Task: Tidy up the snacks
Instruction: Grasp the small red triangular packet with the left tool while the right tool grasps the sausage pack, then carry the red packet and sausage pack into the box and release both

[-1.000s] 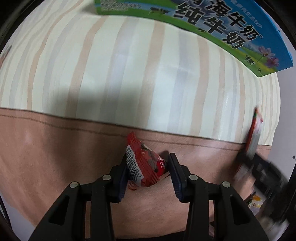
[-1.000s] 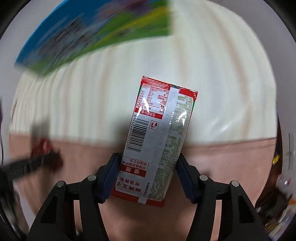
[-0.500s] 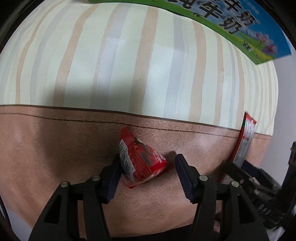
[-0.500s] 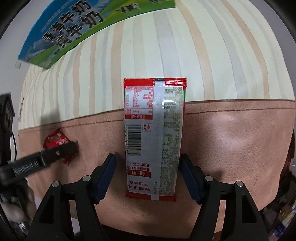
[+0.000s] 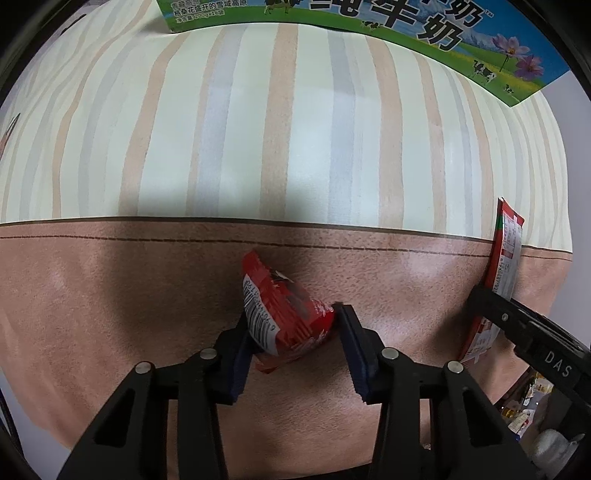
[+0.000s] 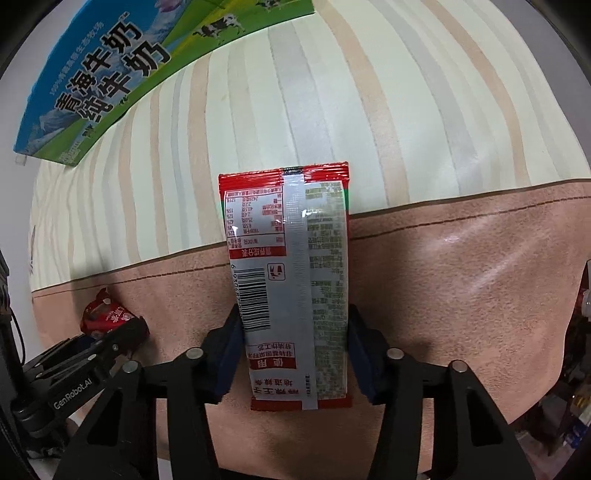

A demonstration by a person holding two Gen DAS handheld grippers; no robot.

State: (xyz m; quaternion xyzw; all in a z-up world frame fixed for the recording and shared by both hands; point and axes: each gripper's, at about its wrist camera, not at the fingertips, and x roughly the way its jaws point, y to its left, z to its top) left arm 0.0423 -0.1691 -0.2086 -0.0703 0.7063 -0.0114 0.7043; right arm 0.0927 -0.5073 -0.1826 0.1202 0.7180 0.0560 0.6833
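Snack packets between closed tongs

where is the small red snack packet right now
In the left wrist view the small red snack packet sits low and central between the left gripper pads, on the brown band of the tablecloth.

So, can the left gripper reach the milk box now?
Probably not at once: the left gripper is shut on the small red snack packet, though only bare striped cloth lies before the milk box.
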